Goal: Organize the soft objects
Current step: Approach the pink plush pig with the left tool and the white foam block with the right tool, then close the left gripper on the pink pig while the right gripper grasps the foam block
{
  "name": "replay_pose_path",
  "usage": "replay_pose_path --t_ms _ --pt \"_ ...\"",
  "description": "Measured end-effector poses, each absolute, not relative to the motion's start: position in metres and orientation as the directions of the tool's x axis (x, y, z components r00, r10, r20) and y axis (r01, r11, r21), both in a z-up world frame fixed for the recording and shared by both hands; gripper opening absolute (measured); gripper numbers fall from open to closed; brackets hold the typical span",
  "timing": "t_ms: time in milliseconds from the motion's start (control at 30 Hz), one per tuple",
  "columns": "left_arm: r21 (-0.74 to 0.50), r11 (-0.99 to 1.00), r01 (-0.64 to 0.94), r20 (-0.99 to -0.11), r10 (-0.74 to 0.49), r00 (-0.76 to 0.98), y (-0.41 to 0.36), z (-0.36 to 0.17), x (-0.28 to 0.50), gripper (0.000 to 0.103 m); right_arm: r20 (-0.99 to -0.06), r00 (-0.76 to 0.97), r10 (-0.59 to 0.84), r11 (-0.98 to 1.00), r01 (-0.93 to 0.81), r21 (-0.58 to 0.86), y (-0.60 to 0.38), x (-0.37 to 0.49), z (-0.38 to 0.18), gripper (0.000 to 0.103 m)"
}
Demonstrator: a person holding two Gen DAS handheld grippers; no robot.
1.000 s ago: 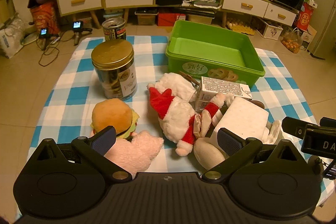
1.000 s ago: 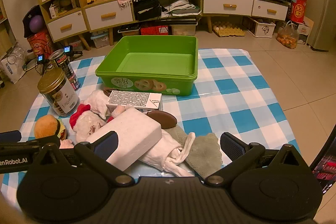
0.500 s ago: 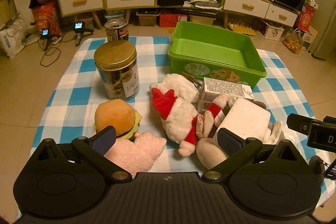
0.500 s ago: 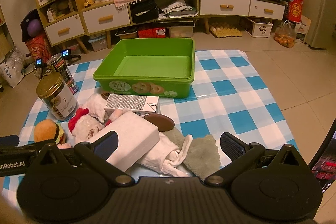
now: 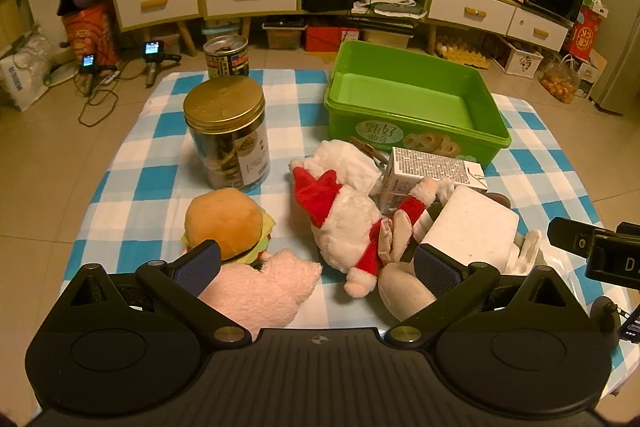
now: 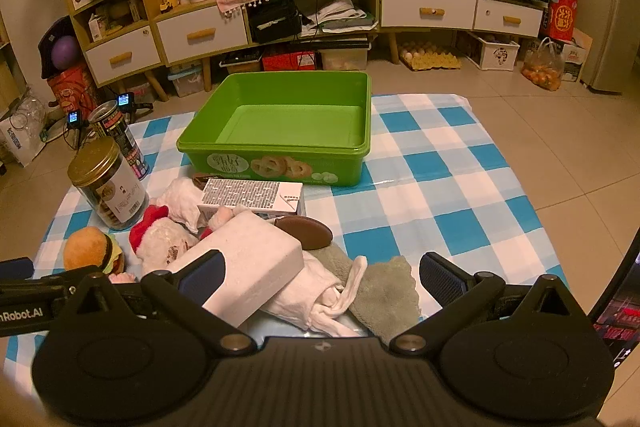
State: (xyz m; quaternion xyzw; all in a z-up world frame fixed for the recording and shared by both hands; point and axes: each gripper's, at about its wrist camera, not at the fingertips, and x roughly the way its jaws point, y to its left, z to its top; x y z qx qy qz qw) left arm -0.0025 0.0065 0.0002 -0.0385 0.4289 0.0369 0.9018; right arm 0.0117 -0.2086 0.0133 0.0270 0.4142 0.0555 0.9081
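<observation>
Two pairs of tongs hung above a blue-and-white checked cloth (image 5: 132,179), both spread wide and gripping nothing.

Through the left wrist camera, the left tongs (image 5: 316,263) framed the lower middle of the picture. The pink plush (image 5: 264,287) lay just beyond the left fingertip, touching the burger plush (image 5: 228,223) above it. The Santa plush (image 5: 348,223) sprawled at centre, one red sleeve against the white foam block (image 5: 472,227). A gold-lidded jar (image 5: 228,135) stood upright in the centre left, a tin can (image 5: 226,57) behind it. The green bin (image 5: 412,107) sat empty in the upper right, open side up, probably so soft things could be dropped straight in. A carton (image 5: 432,171) lay on its side between bin and Santa.

Through the right wrist camera, the right tongs (image 6: 320,275) straddled the foam block (image 6: 248,263), which rested tilted on a white cloth pouch (image 6: 316,295). A grey-green rag (image 6: 384,287) spread flat beside the pouch, lower centre. A brown oval piece (image 6: 308,231) lay just above it. The bin (image 6: 280,143) filled the upper middle, nothing in it. Hard and soft items looked mixed in one heap, so sorting appeared not yet begun; the rag or pouch seemed nearest for a first pick.
</observation>
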Motion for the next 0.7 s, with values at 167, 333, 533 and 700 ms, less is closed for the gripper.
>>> replay_pose_path --t_ms 167,333,533,700 --pt "-0.038 0.994 -0.105 -0.777 0.037 0.629 0.011 0.000 -0.002 0.098 -0.750 0.650 0.123 0.992 -0.078 0.095 -0.208 0.012 0.013 0.074" --pt "-0.036 0.993 -0.109 -0.776 0.041 0.629 0.013 0.001 -0.004 0.098 -0.750 0.649 0.123 0.992 -0.078 0.095 -0.208 0.013 0.013 0.074" --pt "-0.033 0.992 -0.118 -0.778 0.049 0.627 0.015 0.000 -0.003 0.098 -0.750 0.650 0.122 0.992 -0.075 0.097 -0.208 0.013 0.013 0.074" --pt "-0.036 0.990 -0.136 -0.781 0.057 0.622 0.022 -0.001 -0.003 0.098 -0.751 0.649 0.123 0.992 -0.074 0.099 -0.210 0.013 0.012 0.074"
